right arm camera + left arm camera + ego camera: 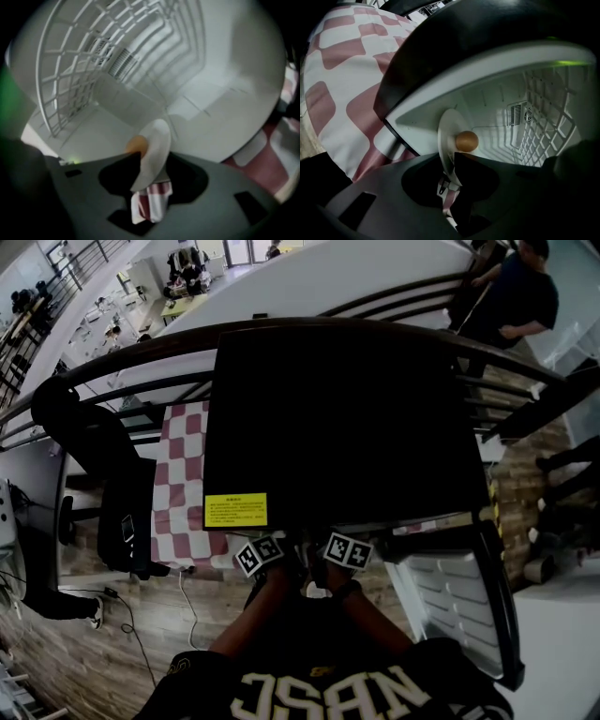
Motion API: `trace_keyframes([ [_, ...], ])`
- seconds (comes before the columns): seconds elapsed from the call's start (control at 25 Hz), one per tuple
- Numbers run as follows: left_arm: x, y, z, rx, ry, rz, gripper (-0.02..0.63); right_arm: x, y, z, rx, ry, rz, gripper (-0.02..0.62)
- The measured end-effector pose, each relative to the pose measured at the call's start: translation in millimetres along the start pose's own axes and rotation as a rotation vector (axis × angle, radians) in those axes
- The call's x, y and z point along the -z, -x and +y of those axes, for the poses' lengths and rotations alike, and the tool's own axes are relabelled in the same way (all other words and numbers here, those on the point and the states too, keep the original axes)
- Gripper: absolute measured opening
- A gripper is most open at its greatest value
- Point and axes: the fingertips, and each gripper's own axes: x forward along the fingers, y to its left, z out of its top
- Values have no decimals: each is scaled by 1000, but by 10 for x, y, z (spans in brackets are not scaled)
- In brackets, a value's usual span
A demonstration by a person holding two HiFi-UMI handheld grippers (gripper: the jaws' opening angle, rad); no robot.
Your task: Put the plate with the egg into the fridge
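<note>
**Plate and egg at the fridge floor, jaws loose on the rim**

The white plate (446, 136) with the brown egg (467, 141) on it lay just inside the open black mini fridge (337, 418), over the front of its white floor. The egg sat on the plate, near the rim that faced the grippers.

The left gripper (449, 180) and the right gripper (150, 185) each had the plate's near rim between their jaws. Both pairs of jaws stood part-open. One jaw of each lay close against the plate and a dark gap showed on the other side, so neither seemed to clamp it.

The fridge stood on a worktop covered by a red-and-white checked cloth (183, 484), with its door (450, 606) swung wide to the right.

By this reading the carrying was done and the plate looked set down. What seemed left was to draw both grippers back clear of the rim without dragging the plate, and perhaps to shut the door.
</note>
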Motion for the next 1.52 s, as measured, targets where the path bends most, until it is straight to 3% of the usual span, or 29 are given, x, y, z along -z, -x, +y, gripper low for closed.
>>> trace_keyframes([
  [0.24, 74, 42, -104, 35, -11, 9, 130, 37, 38, 59, 4, 199, 70, 294],
  [0.44, 195, 102, -146, 58, -23, 18, 160, -70, 225, -121, 36, 263, 41, 298],
  [0.88, 305, 231, 0, 76, -88, 4, 170, -14, 502, -169, -11, 372, -33, 296],
  [1.24, 319, 363, 69, 79, -90, -14, 170, 285, 612, -127, 17, 760, 4, 278],
  [1.32, 344, 422, 107, 60, -132, -24, 170, 373, 606, -69, 17, 830, 9, 237],
  [1.4, 361, 471, 128, 32, -231, -29, 170, 445, 582, -32, 4, 838, 8, 191],
  [1.52, 373, 533, 141, -45, -515, -31, 168, 504, 543, -28, 4, 830, 16, 152],
])
